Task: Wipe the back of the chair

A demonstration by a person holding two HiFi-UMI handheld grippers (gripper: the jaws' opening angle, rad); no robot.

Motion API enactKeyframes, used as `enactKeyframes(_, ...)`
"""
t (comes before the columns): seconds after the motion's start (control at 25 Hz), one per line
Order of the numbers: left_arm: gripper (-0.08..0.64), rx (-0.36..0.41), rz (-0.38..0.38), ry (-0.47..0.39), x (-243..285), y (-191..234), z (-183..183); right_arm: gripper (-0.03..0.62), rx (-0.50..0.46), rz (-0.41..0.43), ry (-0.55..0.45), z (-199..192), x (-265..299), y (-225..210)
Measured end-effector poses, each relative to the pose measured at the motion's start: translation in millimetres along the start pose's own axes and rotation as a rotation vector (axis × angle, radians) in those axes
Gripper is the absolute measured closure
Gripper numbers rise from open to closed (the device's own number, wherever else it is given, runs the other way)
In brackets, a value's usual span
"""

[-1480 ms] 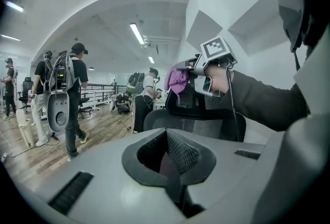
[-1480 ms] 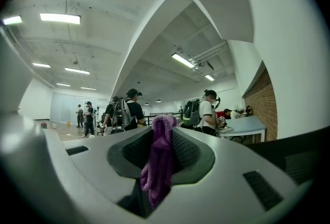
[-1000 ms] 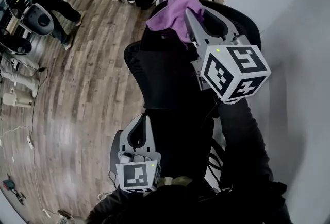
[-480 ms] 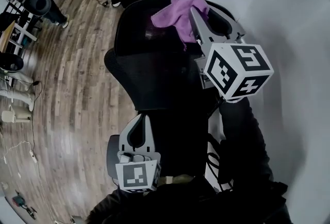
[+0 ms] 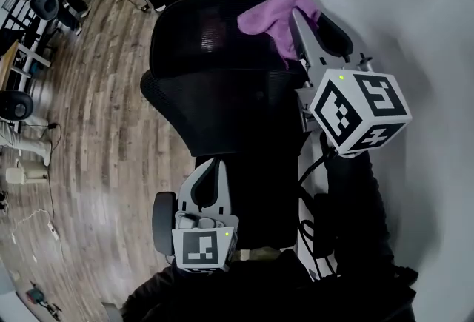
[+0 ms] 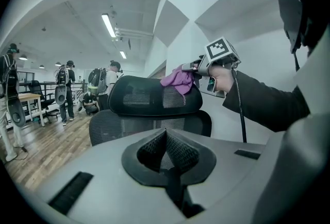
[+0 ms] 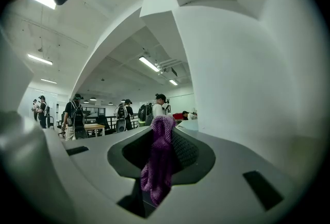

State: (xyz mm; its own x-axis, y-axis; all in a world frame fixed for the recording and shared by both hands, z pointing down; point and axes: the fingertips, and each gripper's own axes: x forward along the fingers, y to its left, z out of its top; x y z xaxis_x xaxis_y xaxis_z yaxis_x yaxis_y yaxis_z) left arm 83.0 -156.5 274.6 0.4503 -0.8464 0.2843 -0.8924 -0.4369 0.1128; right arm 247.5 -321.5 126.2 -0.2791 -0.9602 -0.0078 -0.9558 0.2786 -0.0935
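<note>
Mid-wipe, I reckon: my right gripper (image 5: 302, 28) clamps the purple cloth (image 5: 268, 9) at the chair back (image 5: 215, 95) top, left gripper (image 5: 208, 178) pinched empty; next I'd sweep downward

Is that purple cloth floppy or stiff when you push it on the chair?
Probably floppy: the purple cloth bunches and droops from the right tongs. It likely feels light, and may catch on the chair's mesh headrest rather than slipping.

Wood-plank floor (image 5: 96, 143) meets a plain white wall (image 5: 415, 17); ceiling strip lights (image 6: 109, 25) glow above people (image 6: 66, 91) near a desk (image 6: 28, 97).
</note>
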Motion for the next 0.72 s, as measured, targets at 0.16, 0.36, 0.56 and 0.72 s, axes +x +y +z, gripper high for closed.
enactKeyframes(0.16,0.554,0.013,-0.048,-0.003,0,-14,4,0.503,-0.008,-0.051,-0.013,10,-21,-16)
enactKeyframes(0.36,0.554,0.027,-0.124,-0.019,-8,-38,-8,0.503,-0.020,-0.114,-0.031,8,-67,-27)
enactKeyframes(0.56,0.554,0.035,-0.219,-0.039,-12,-71,-4,0.503,-0.050,-0.194,-0.040,22,-112,-45)
enactKeyframes(0.72,0.554,0.030,-0.270,-0.049,-15,-85,3,0.503,-0.074,-0.244,-0.045,36,-129,-52)
